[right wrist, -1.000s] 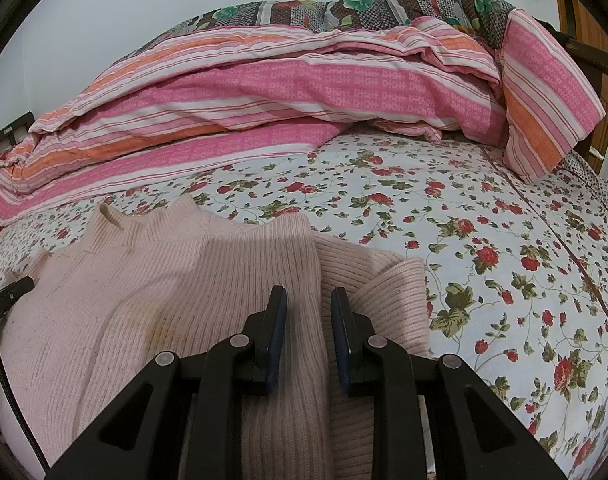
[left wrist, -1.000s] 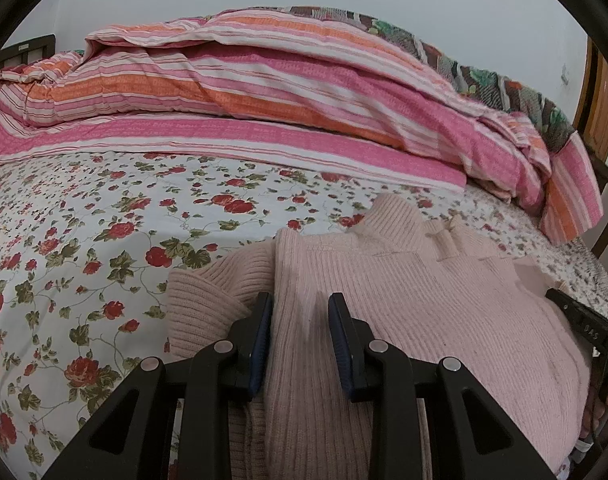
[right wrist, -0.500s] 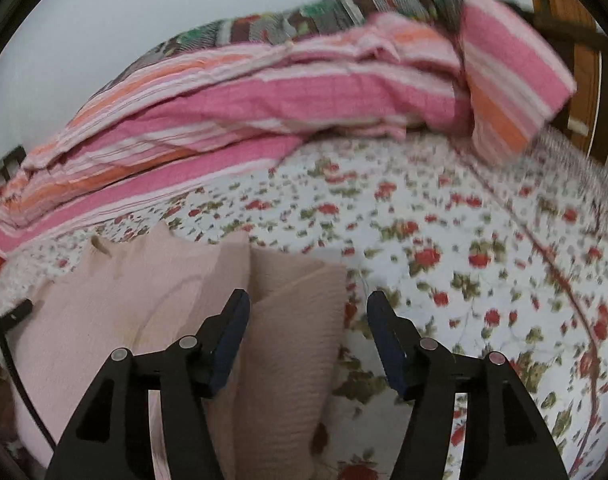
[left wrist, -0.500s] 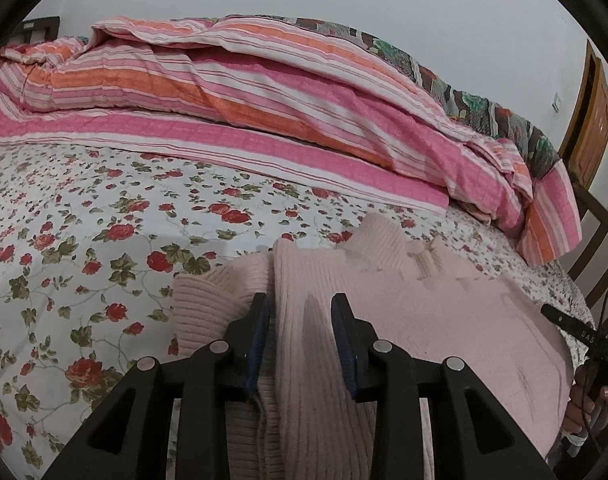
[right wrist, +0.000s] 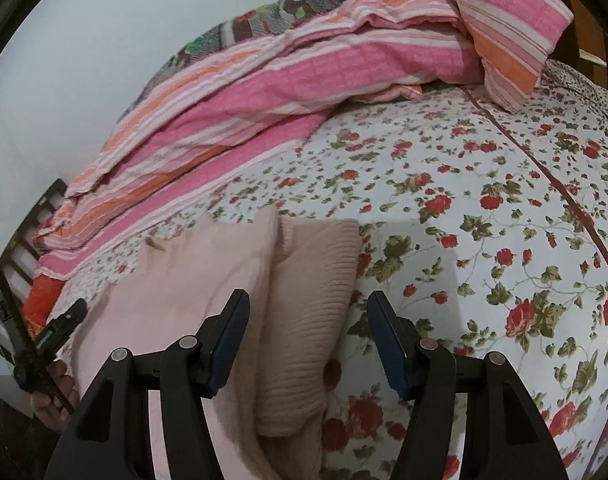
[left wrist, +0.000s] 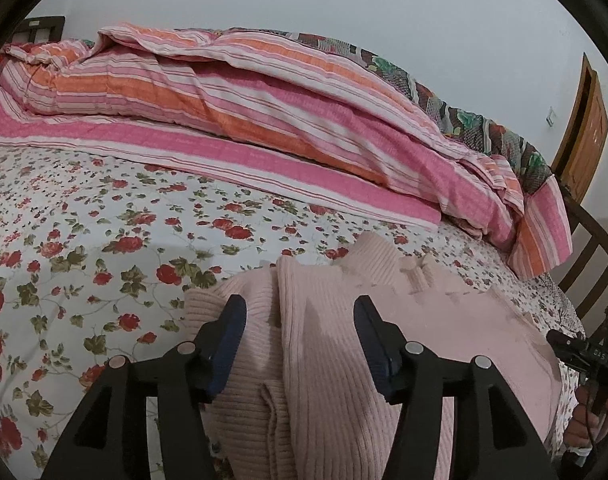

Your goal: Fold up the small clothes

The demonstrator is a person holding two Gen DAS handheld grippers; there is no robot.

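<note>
The pink ribbed sweater [left wrist: 344, 344] lies on the flowered bedsheet [left wrist: 83, 248], well in front of the striped quilt [left wrist: 263, 120], which is bunched at the far side. A second ago both tongs were narrow on the knit; now both have let go. The left gripper [left wrist: 299, 340] is opening at this moment, with the folded edge of the sweater between its jaws but not pressed by the pads. The right gripper [right wrist: 308, 340] already stands wide, with the folded sleeve [right wrist: 316, 300] loose between its jaws. This probably means that one fold is laid down and released, and the next fold can begin.

The near hem of the sweater is cut off behind the tongs in both views. The sweater's front is smeared and blurred in the left view, so its collar is hard to read.
</note>
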